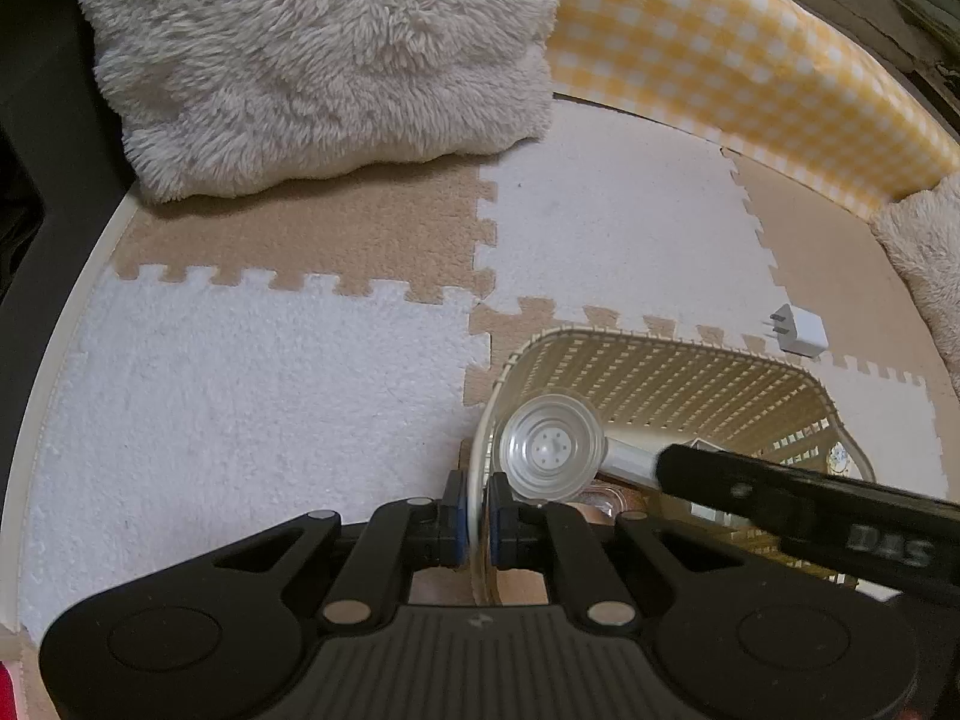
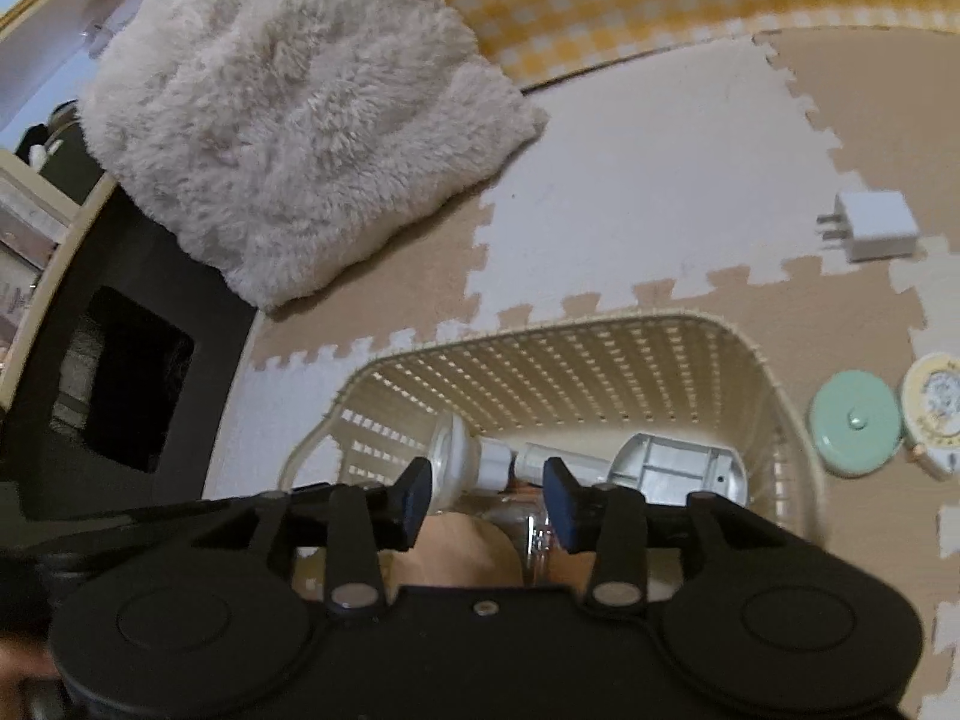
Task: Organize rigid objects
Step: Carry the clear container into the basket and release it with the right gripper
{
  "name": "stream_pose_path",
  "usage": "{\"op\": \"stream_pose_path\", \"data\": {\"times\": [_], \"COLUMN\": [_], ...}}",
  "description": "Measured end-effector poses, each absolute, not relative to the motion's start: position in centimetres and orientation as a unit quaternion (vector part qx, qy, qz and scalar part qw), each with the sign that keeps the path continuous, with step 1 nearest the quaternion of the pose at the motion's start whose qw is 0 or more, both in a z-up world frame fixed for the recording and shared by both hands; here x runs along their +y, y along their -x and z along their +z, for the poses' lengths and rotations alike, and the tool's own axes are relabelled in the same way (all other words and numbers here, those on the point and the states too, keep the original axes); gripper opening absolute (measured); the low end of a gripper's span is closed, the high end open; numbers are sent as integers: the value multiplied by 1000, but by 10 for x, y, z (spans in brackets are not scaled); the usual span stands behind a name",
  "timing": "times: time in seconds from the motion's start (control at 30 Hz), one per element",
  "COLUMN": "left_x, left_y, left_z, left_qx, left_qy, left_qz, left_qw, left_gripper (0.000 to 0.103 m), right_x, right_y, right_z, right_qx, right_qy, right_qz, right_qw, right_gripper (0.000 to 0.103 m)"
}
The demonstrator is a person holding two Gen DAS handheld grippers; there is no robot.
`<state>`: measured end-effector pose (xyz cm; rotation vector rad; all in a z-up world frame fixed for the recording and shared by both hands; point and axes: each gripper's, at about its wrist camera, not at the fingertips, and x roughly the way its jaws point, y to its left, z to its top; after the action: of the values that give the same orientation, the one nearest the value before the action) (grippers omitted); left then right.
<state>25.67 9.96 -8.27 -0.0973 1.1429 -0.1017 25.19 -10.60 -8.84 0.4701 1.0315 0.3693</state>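
Basket (image 2: 690, 324): it is standing on the foam mat (image 1: 252, 384), near and right of centre, and is receiving the rigid objects.
Silver tool (image 2: 558, 462): it is lying inside the basket, its clear round head (image 1: 551, 447) leaning toward the left wall.
Right gripper (image 2: 489, 498): its jaws are standing apart around the tool's neck and are not pressing it; released.
Left gripper (image 1: 474, 525): it is clenched on the basket's near-left rim, steadying it.
Doing it well: I judge the right gripper should be lifting straight out, without hooking the tool.
Still outside: white charger (image 2: 876, 227), green lid (image 2: 855, 423).
Hard to see: the basket's bottom is hidden by the grippers; a clear object under the tool is not identifiable.
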Motion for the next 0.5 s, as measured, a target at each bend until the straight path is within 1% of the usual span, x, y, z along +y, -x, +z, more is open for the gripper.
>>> {"op": "stream_pose_path", "data": {"times": [0.27, 0.5], "left_x": [100, 100], "left_y": [-257, -257], "left_z": [-83, -83], "left_qx": [541, 541], "left_qy": [44, 45], "left_qz": [-48, -48], "left_qw": [839, 839], "left_gripper": [7, 7], "right_x": [-120, -142], "right_y": [-237, -222], "right_z": [-52, -24], "right_qx": [461, 439], "right_qy": [-214, -205], "right_qz": [191, 200], "right_qw": [840, 852], "right_gripper": [49, 60]}}
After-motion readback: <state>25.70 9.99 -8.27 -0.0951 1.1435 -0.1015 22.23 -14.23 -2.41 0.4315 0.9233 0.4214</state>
